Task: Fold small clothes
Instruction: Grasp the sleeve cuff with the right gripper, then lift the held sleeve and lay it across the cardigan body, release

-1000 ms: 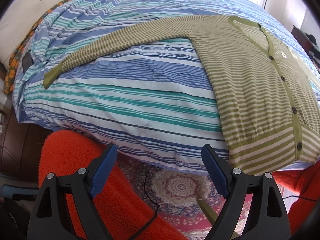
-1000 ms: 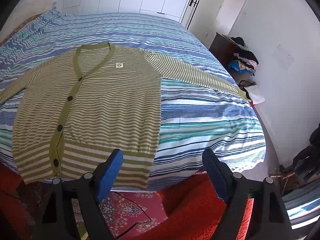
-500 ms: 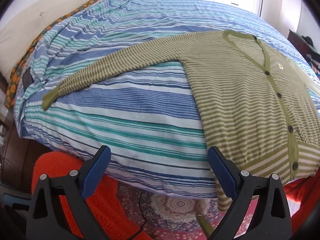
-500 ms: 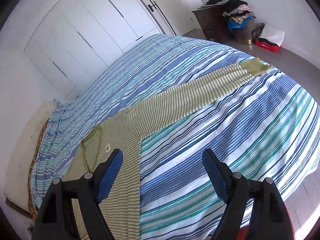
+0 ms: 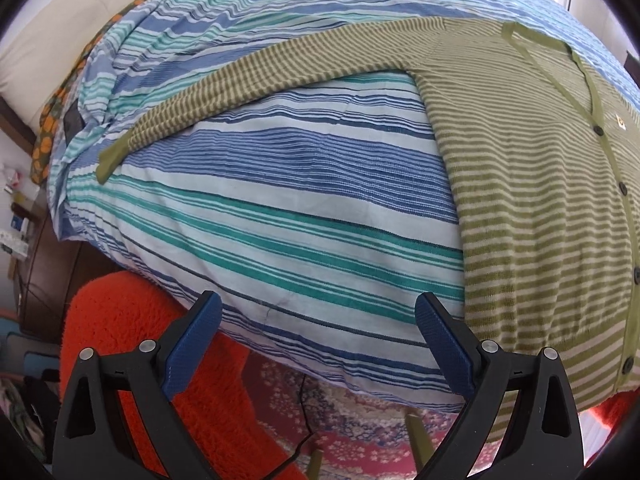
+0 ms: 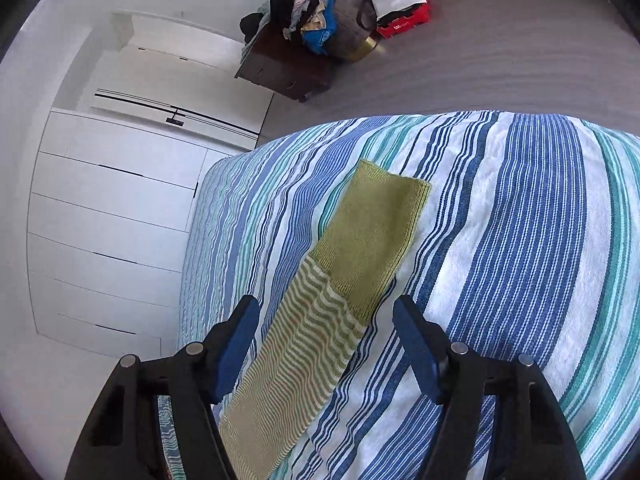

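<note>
Green-and-cream striped cardigan [image 5: 520, 184] lies flat and buttoned on the striped bedspread [image 5: 288, 208], both sleeves stretched outward; no fold is made yet. We judge the step in hand to be the first sleeve fold. Our right gripper [image 6: 324, 340] straddles the right sleeve [image 6: 320, 340] just short of its plain green cuff [image 6: 372, 232]; its jaws have just been closing, with the sleeve between them, but the pads do not yet press on it. Our left gripper [image 5: 316, 344] stands wide and empty at the near bed edge, beside the hem. Next we must lower, pinch the sleeve, and carry it across the body. Beyond, a dresser [image 6: 288, 64] piled with clothes.
</note>
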A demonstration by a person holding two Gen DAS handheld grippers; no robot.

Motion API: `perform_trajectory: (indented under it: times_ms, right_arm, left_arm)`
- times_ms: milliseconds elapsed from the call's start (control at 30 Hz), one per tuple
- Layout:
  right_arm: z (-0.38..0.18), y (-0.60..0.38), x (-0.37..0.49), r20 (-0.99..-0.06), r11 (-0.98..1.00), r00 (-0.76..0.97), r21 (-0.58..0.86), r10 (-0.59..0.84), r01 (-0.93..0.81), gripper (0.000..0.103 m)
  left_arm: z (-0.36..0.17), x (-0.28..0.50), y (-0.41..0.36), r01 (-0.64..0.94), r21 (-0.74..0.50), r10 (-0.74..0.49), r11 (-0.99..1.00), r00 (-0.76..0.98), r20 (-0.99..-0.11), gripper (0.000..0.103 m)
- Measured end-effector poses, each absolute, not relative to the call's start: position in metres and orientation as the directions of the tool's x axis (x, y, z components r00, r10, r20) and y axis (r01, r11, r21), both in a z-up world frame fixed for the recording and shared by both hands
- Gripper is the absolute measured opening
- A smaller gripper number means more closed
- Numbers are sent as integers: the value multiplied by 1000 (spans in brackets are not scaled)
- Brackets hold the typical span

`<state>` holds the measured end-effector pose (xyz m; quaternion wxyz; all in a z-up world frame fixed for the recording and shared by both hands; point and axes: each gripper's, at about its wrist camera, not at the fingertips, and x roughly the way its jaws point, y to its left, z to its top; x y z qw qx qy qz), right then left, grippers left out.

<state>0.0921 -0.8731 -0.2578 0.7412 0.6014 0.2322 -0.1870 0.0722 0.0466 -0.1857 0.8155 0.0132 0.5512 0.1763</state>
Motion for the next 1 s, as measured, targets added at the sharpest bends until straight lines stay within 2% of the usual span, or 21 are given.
perform_trajectory:
  times_ms: [67,167,200,233,267,300,333,467,667,833,1000]
  right_arm:
    - [-270,-879,94,-575,180,818,802,-30,570,69]
    - [-280,-888,95,-557,151,826,813,-85,563,56]
    - [-282,-894,96,-553,141,827,815,-98,562,49]
    - [-285,-899,98,-557,132,824,813,-102,566,35]
    - [-287,-902,100,-568,129,817,807,-99,576,27]
    - [-288,-906,100,-586,127,805,795,-94,593,11]
    - [-285,-907,99,-597,131,796,785,-100,606,6]
    - [-240,-889,103,-570,281,814,768,-112,576,6]
    - [-111,-779,119,-408,612,904,750,129,251,5]
    - [-35,-656,120,-357,687,889,724,285,70,5]
    - [-10,-548,166,-358,676,863,737,356,27,5]
  left_arm:
    - [-189,73,44,-269,236,317,934,315,-895,98]
    - [-192,73,39,-258,263,336,930,300,-893,98]
    - [-193,73,38,-254,270,341,929,297,-892,98]
    - [-194,74,37,-250,277,345,928,293,-892,98]
    - [-194,74,37,-246,281,348,928,291,-891,98]
    - [-194,75,36,-244,284,349,927,292,-891,98]
    - [-194,75,35,-243,283,348,928,294,-890,98]
    - [-193,76,36,-242,263,332,934,314,-890,98]
    - [-197,73,44,-247,210,288,946,343,-894,98]
    - [-198,69,58,-269,113,211,956,374,-903,98]
    - [-197,62,73,-283,-6,112,959,399,-910,98]
